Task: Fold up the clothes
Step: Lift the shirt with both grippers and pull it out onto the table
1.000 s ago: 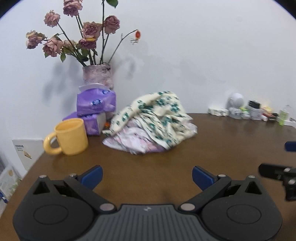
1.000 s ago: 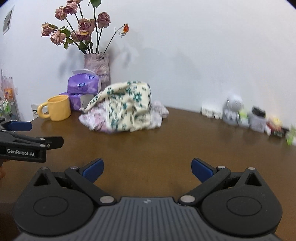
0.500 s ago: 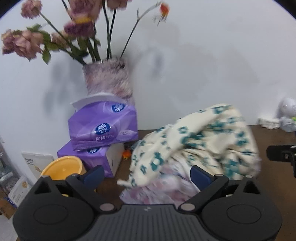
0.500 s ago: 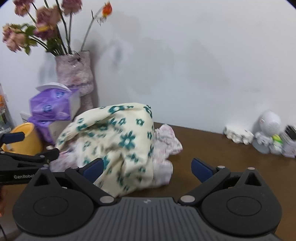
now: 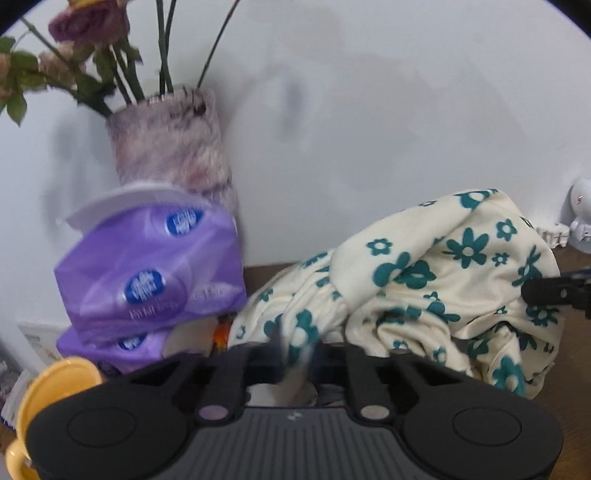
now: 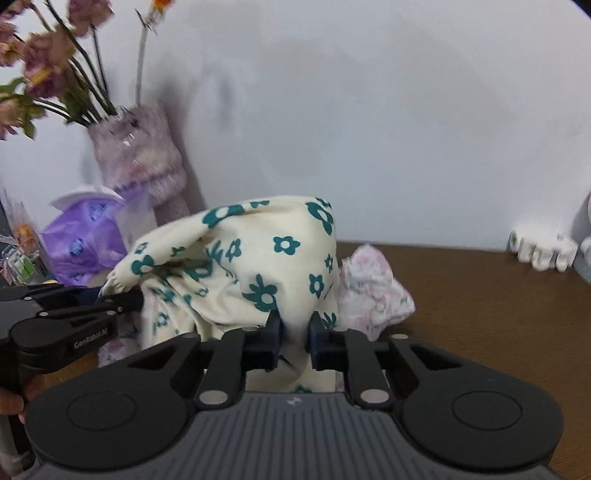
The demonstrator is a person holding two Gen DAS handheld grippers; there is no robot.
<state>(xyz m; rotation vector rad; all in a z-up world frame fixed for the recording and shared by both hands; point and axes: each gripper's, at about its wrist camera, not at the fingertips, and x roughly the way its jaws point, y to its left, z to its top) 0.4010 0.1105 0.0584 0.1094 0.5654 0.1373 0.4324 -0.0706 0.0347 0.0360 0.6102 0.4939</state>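
Right wrist view shows my right gripper (image 6: 294,338) closed down on a fold of the cream garment with teal flowers (image 6: 258,266); the two dark blue pads (image 6: 274,341) stand close together with only the cloth between them. This garment is a crumpled heap on the brown wooden table (image 6: 498,314), and it lies over a second piece, a white cloth with pink print (image 6: 373,288), which comes out on the right side of the heap and touches it. At the left of this view I see my left gripper (image 6: 122,301) from the side, with its tips at the left edge of the flowered garment, where a gathered cuff is.

From the left wrist view, my left gripper (image 5: 295,350) is also drawn nearly together around a bit of the same flowered garment (image 5: 443,280), but the picture is blurred there, so I cannot tell how firm the hold is. The tip of the right gripper (image 5: 546,293) shows at the right edge, against the cloth.

On the far left of the table stand two purple tissue packs (image 5: 147,273), one on the other, and behind them, by the white wall (image 5: 369,129), a mottled pink vase (image 5: 173,144) with faded roses (image 5: 88,22). A yellow mug (image 5: 55,384) is near me on the left. Small white figurines (image 6: 543,253) stand at the far right, by the wall.
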